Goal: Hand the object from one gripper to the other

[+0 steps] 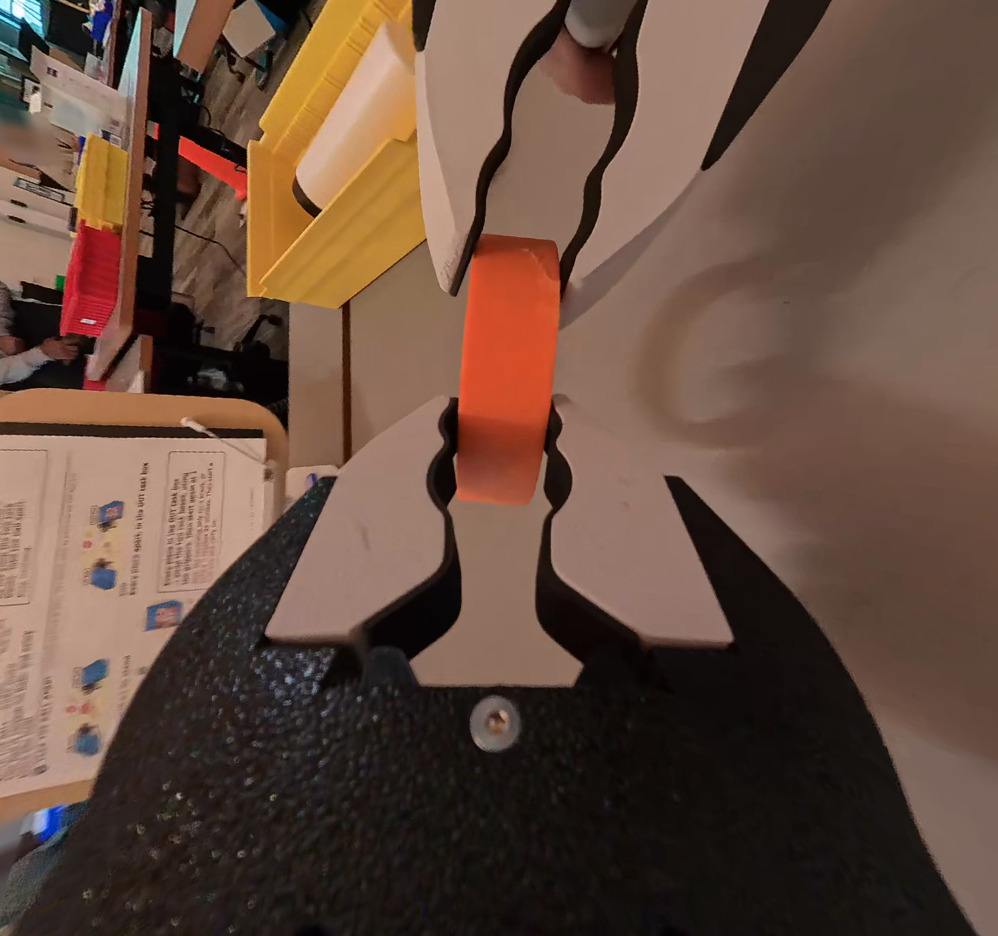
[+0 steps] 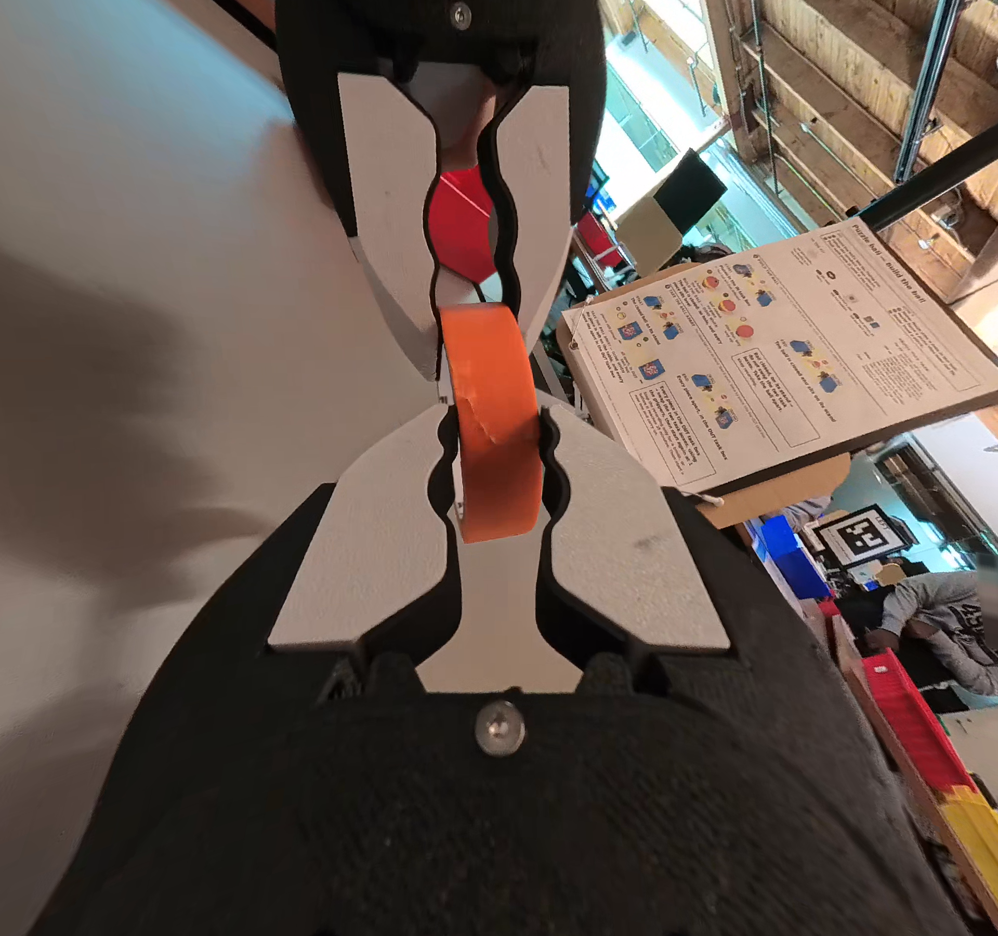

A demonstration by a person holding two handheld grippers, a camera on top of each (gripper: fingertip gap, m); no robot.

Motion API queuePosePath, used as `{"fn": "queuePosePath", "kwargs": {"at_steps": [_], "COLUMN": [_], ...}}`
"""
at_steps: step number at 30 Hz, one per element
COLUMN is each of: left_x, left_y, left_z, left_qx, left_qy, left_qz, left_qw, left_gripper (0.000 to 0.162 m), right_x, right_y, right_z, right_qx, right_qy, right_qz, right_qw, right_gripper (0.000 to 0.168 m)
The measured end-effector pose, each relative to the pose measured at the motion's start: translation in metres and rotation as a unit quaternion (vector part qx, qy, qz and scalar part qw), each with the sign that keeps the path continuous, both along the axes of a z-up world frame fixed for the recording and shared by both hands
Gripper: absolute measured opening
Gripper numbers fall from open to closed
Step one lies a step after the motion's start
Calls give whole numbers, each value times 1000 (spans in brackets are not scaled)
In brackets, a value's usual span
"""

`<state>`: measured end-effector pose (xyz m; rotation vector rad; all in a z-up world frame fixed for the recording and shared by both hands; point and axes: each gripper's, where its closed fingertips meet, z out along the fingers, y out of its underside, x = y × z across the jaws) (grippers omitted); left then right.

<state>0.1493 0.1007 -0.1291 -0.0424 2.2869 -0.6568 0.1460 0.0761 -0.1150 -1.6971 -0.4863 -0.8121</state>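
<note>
Warm indoor light, soft shadows, fisheye warp, blurred edges.

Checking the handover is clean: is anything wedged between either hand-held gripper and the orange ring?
Nothing visible. The left hand-held gripper and right hand-held gripper each pinch opposite ends of the orange ring directly.

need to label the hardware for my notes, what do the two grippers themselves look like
Both match. The left gripper has a rough, speckled black plastic body with a silver screw in the middle, and two flat pale grey fingers with wavy black inner edges. The right gripper is built the same. No cables show; a light grey sleeve cuff is visible behind the far one.
</note>
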Motion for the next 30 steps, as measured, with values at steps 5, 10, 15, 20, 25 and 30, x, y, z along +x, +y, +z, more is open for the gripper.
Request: {"fn": "queuePosePath", "kwargs": {"at_steps": [5, 10, 15, 20, 25, 30], "left_x": [-2, 5, 1, -10, -18, -26], "left_y": [-3, 11, 15, 6, -9, -15], "left_z": [12, 45, 66, 69, 60, 62], "left_qx": [-126, -342, -518, -563, -553, -554], "left_qy": [43, 90, 154, 172, 206, 237], "left_qz": [6, 33, 15, -38, -54, -74], "left_qw": [991, 935, 841, 808, 805, 795], "left_gripper": [29, 29, 29, 29, 29, 36], "right_x": [-4, 13, 29, 24, 5, -4], "right_y": [-10, -33, -40, -29, -12, -18], "right_z": [19, 51, 62, 57, 45, 54], "right_qx": [64, 194, 290, 299, 230, 226], "right_qy": [29, 159, 329, 469, 362, 291], "right_qz": [26, 36, 76, 150, 131, 142], "right_qw": [997, 967, 895, 818, 894, 919], "right_gripper": [33, 49, 53, 57, 32, 29]}}
